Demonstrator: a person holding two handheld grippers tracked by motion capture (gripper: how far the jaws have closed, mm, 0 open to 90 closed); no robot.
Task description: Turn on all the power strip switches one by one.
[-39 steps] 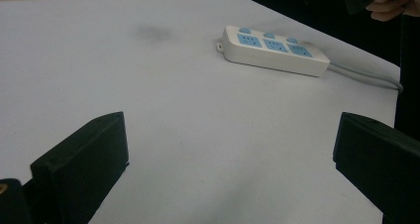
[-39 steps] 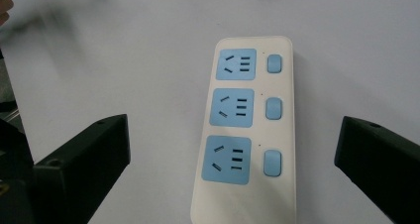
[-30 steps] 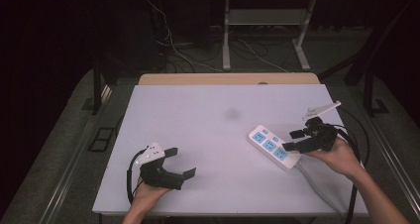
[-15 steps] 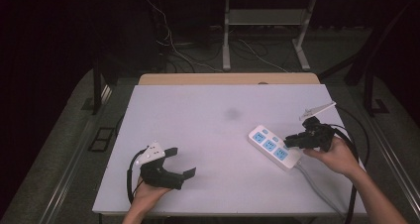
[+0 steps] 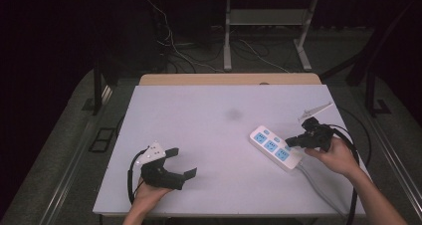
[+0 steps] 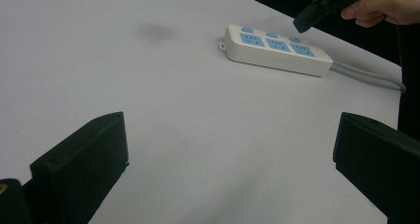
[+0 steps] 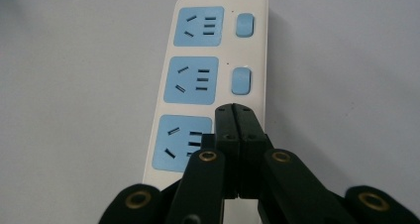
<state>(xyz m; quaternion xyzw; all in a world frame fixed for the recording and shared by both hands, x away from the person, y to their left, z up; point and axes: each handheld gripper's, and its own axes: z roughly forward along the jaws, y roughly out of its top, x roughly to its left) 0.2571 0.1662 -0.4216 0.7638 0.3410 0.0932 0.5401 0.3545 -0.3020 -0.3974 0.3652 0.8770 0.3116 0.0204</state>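
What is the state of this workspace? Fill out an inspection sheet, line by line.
Surface: white table, one dark smudge near the middle.
Job's things: white power strip with three blue sockets, flat at the right.
Clutter: nothing seen.
Grippers: left gripper open, holding nothing, near the front left; right gripper shut, tips above the strip's switch row.
Cables: the strip's grey cord runs toward the front right; black gripper cable loops by the right hand.
Surroundings: dark floor, loose wires, desk legs behind.

Your matt white table (image 5: 209, 135) looked smooth; the power strip (image 5: 275, 149) at three o'clock was glossy white plastic with blue sockets.
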